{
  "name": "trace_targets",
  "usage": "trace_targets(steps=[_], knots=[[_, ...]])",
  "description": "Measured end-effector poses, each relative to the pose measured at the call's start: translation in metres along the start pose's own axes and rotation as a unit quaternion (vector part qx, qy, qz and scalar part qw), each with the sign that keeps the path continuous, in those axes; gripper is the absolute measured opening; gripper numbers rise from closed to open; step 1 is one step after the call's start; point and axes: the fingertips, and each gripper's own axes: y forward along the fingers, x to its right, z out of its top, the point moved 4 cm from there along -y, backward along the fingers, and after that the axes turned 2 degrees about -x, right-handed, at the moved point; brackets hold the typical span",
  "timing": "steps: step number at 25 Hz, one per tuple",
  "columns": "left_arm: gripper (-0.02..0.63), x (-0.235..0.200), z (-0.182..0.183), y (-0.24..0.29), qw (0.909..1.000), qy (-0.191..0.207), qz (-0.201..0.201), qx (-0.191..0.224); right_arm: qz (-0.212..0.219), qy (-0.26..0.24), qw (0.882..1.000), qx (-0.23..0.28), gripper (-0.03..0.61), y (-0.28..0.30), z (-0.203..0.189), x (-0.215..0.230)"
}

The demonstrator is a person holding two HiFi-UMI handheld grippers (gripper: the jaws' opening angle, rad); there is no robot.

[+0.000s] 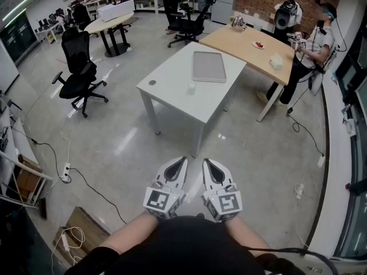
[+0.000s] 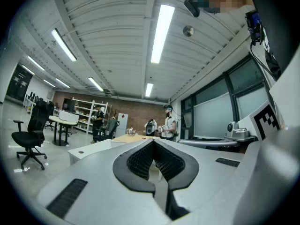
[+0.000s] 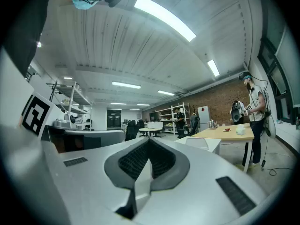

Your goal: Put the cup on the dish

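A small white cup (image 1: 191,88) stands on the white table (image 1: 172,93), just in front of a grey rectangular dish (image 1: 208,66) lying toward the table's far side. Both grippers hang low in front of the person's body, over the floor and well short of the table. In the head view the left gripper (image 1: 182,161) and the right gripper (image 1: 208,162) sit side by side, each shut with nothing between its jaws. The left gripper view shows its jaws (image 2: 153,142) closed and pointing at the table. In the right gripper view the jaws (image 3: 149,141) are likewise closed and empty.
A small dark disc (image 1: 152,83) lies on the white table's left corner. Behind it stands a wooden table (image 1: 241,42) with a person (image 1: 312,50) at its right. A black office chair (image 1: 80,70) is at the left. Cables and a power strip (image 1: 65,172) lie on the floor.
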Motion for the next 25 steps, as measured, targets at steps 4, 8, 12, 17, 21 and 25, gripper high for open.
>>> trace_targets(steps=[4, 8, 12, 17, 21, 25], knots=[[0.005, 0.003, 0.001, 0.001, 0.9999, 0.004, 0.010, -0.005, 0.003, -0.006, 1.000, 0.007, 0.012, -0.004, -0.002, 0.003], [0.005, 0.006, 0.000, 0.005, 0.9998, 0.008, 0.015, -0.008, -0.003, -0.003, 1.000, 0.001, 0.012, -0.006, 0.000, 0.009], [0.005, 0.011, -0.002, 0.008, 0.9997, 0.007, 0.019, -0.010, -0.004, -0.002, 1.000, -0.007, 0.012, -0.009, 0.001, 0.016], [0.005, 0.023, -0.006, 0.014, 0.9995, 0.006, 0.027, -0.017, 0.014, 0.020, 1.000, 0.013, 0.012, -0.016, -0.007, 0.031], [0.005, 0.033, -0.009, 0.018, 0.9992, 0.007, 0.036, -0.011, 0.025, 0.029, 0.999, 0.030, 0.012, -0.021, -0.012, 0.044], [0.005, 0.042, -0.018, 0.024, 0.9990, 0.002, 0.044, -0.001, 0.033, 0.032, 0.999, 0.021, 0.012, -0.022, -0.019, 0.058]])
